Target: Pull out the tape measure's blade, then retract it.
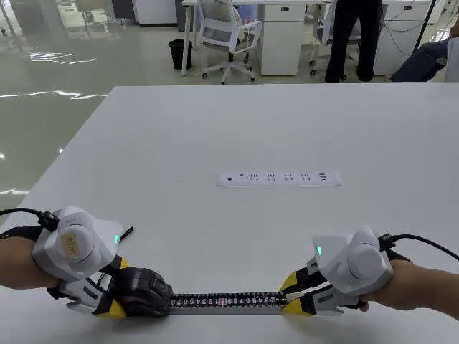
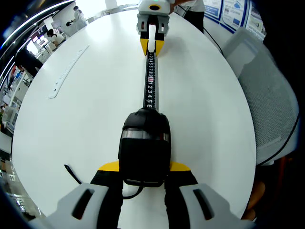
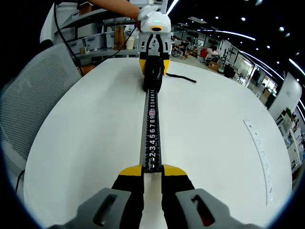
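Tape measure [image 1: 143, 290], black and chunky, lies at the near edge of a broad white desk [image 1: 287, 129], which takes up most of the head view and stands on a glossy pale floor [image 1: 72, 64]. Beyond the desk's far edge stands a white office chair [image 1: 228, 36] beside white cabinets [image 1: 281, 43], with a person [image 1: 349, 36] in dark trousers standing further right. A grey mesh chair [image 2: 267, 105] sits just off the desk's edge in the left gripper view. A flat white power strip [image 1: 279, 178] lies near the middle of the desk, well apart from the tools. The left tongs [image 2: 145, 167], white with yellow-and-black tips, are clenched on the tape measure from both sides, holding it on the desk at the left of the head view. The right tongs [image 3: 152, 171], at the right of the head view, are clenched on the free end of the blade [image 1: 226, 301]. The blade runs straight and flat along the desk between the two tongs, drawn partway out, its dark face printed with pale numerals and a small red mark. A thin black cord [image 3: 181, 78] lies on the desk just beside the left tongs.
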